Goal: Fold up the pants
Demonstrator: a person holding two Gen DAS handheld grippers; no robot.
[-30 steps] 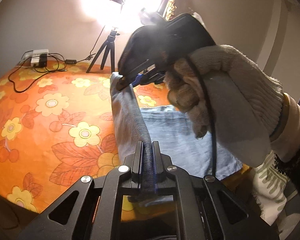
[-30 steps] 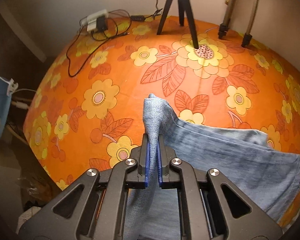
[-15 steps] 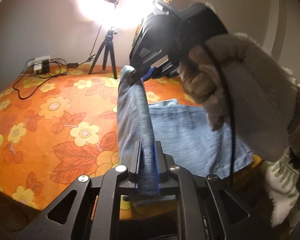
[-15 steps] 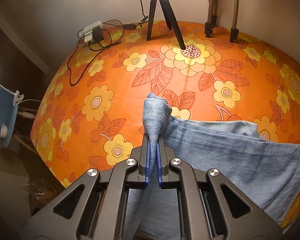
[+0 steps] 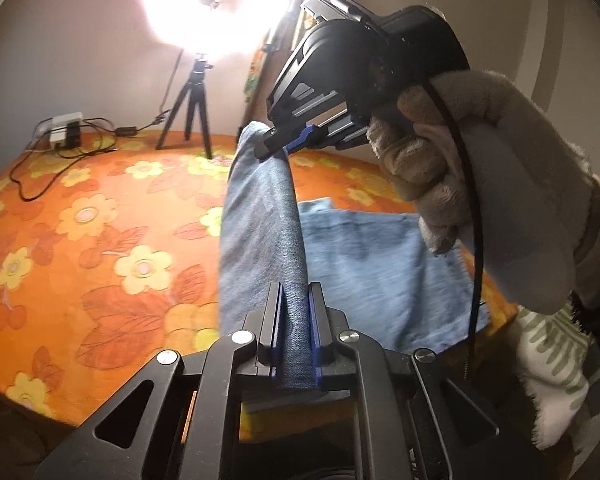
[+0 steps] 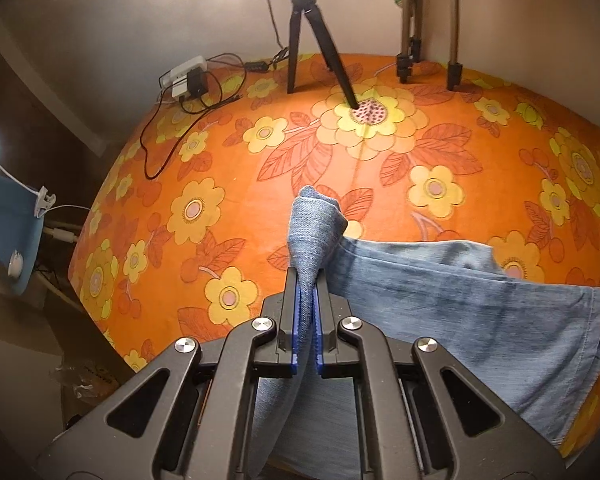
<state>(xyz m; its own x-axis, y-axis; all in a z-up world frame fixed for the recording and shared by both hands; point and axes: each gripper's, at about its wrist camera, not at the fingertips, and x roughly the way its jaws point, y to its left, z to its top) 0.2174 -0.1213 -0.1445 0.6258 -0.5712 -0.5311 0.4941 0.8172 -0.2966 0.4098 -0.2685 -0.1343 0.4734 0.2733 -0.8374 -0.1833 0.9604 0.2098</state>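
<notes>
Light blue denim pants [image 5: 372, 264] lie on the orange flowered cloth [image 5: 80, 240], part of them lifted. My left gripper [image 5: 294, 292] has a rolled edge of the denim between its pads, and its jaws are closing on it. The same edge runs up to my right gripper [image 5: 274, 146], held in a gloved hand [image 5: 500, 184] above the table. In the right wrist view the right gripper [image 6: 306, 276] is shut on a bunched fold of the pants [image 6: 460, 292], whose leg spreads flat to the right.
A small black tripod [image 6: 312, 40] and two lamp-stand legs [image 6: 408, 60] stand at the back. A white power strip with black cables [image 6: 186, 78] lies back left. The table edge drops off at left near a blue object [image 6: 4, 232]. A white patterned cloth [image 5: 552, 368] hangs at right.
The right gripper has risen and shifted right in the left wrist view, drawing the denim edge up taut between the two grippers. More of the table's far side shows in the right wrist view.
</notes>
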